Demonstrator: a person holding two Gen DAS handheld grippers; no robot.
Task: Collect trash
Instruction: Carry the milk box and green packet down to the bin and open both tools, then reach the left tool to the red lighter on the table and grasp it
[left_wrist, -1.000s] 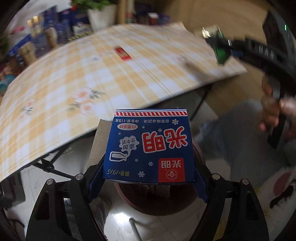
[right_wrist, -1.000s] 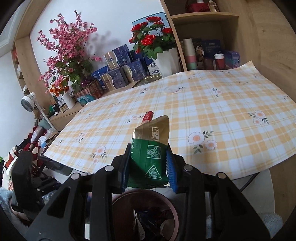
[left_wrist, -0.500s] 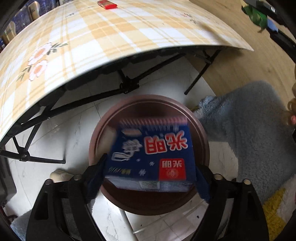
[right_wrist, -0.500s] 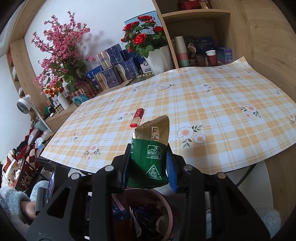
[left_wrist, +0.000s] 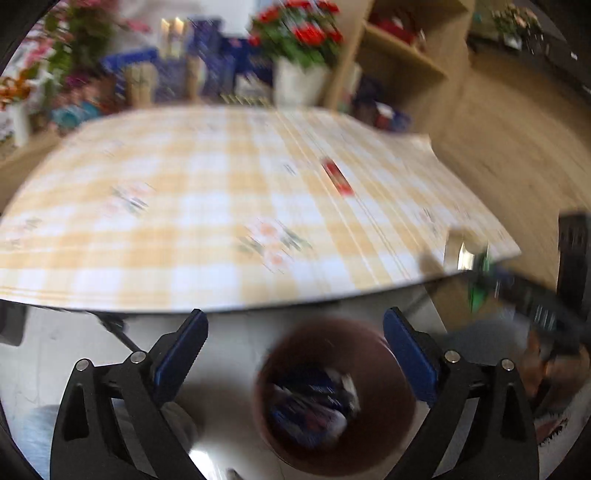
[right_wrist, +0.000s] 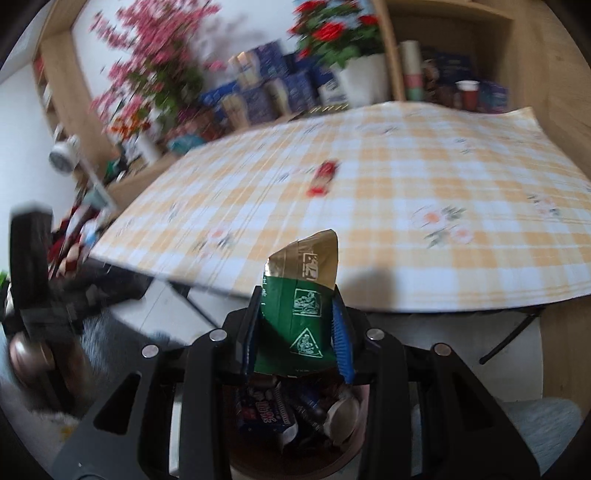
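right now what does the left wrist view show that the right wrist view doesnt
Only the left wrist view shows the left gripper, its jaws opening with nothing between them.

Only the right wrist view shows the print on the green and gold packet clamped in the right gripper, plus the pink blossom branches.

Both show the checked tablecloth, the red wrapper on it, and the brown bin holding trash below.

The tabletop wears a yellow-and-white check with small orange flowers. A red wrapper lies on it. The packet is dark green below, gold above (white printed pictograms). The bin is reddish-brown.
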